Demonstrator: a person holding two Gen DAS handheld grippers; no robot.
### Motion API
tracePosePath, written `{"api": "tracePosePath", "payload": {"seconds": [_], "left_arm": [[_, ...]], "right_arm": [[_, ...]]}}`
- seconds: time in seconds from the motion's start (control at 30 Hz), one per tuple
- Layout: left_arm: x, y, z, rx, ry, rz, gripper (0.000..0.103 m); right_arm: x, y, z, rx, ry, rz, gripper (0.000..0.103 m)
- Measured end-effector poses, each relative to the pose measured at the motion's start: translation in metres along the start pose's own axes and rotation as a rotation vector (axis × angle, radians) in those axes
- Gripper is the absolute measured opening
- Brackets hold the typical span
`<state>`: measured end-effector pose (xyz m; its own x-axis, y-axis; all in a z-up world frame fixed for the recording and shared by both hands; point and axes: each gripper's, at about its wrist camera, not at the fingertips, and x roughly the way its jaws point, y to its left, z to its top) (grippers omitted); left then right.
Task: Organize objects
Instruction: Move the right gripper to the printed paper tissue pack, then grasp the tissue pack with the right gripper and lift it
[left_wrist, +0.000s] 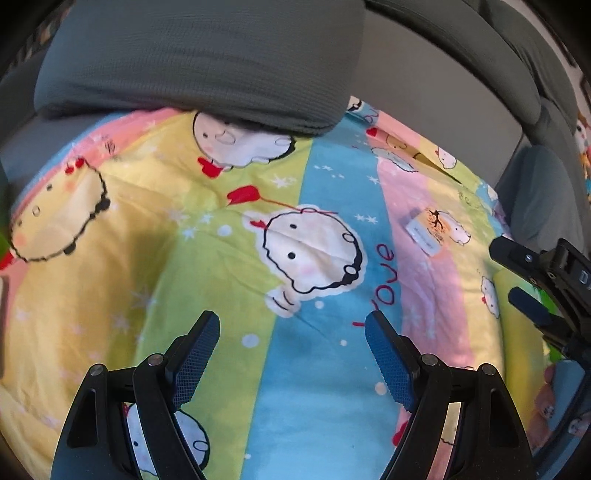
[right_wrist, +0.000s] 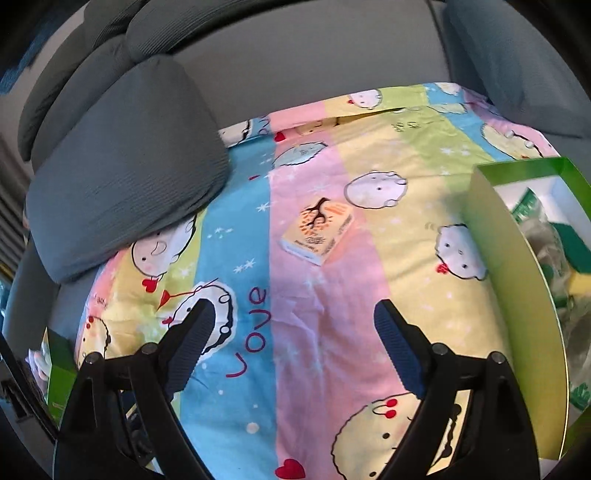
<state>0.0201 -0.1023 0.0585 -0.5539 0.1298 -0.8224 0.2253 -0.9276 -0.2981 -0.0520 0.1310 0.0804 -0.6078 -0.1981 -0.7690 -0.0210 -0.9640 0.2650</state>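
Where the striped cartoon quilt (right_wrist: 317, 332) covers the grey sofa (right_wrist: 314, 51), a broad flat stretch lies open between 3 bounds: the grey cushion (right_wrist: 122, 192) overlapping its far left edge, the green box (right_wrist: 517, 295) standing on its right side, and the sofa back beyond. A small yellow box (right_wrist: 319, 232) lies flat on a pink stripe, apart from both cushion and green box. Both tools hover above the quilt pointing forward: the left gripper (left_wrist: 291, 350) and the right gripper (right_wrist: 295, 343) each have fingers spread wide, holding nothing, the yellow box ahead of the right one.
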Motion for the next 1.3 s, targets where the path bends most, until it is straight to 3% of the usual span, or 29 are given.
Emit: {"api": "tracePosePath", "payload": {"seconds": [0.2,0.4,0.53,0.6,0.8,0.83,0.97,1.13,1.3], "left_arm": [[0.004,0.017,0.002,-0.051,0.033,0.008,0.082],[0.003,0.029,0.005,-0.082,0.044,-0.005,0.082],[0.002,0.03,0.005,-0.08,0.046,-0.014,0.082],[0.001,0.031,0.006,-0.081,0.048,-0.015,0.082],[0.001,0.031,0.009,-0.085,0.041,-0.011,0.082],[0.0,0.031,0.009,-0.083,0.04,-0.01,0.082],[-0.002,0.028,0.01,-0.067,0.029,-0.006,0.082],[-0.002,0.027,0.01,-0.065,0.027,-0.019,0.082],[-0.001,0.027,0.01,-0.07,0.031,-0.026,0.082]], "right_arm": [[0.028,0.017,0.019,-0.056,0.039,-0.06,0.087],[0.056,0.011,0.042,0.024,0.074,-0.09,0.087],[0.082,0.006,0.05,0.038,0.091,-0.164,0.087],[0.098,0.002,0.053,0.044,0.118,-0.151,0.087],[0.131,0.0,0.059,0.045,0.135,-0.195,0.073],[0.135,0.001,0.059,0.037,0.139,-0.196,0.066],[0.141,0.004,0.056,0.002,0.121,-0.229,0.059],[0.131,0.004,0.047,-0.019,0.132,-0.187,0.055],[0.104,0.005,0.017,-0.102,0.256,-0.045,0.055]]}}
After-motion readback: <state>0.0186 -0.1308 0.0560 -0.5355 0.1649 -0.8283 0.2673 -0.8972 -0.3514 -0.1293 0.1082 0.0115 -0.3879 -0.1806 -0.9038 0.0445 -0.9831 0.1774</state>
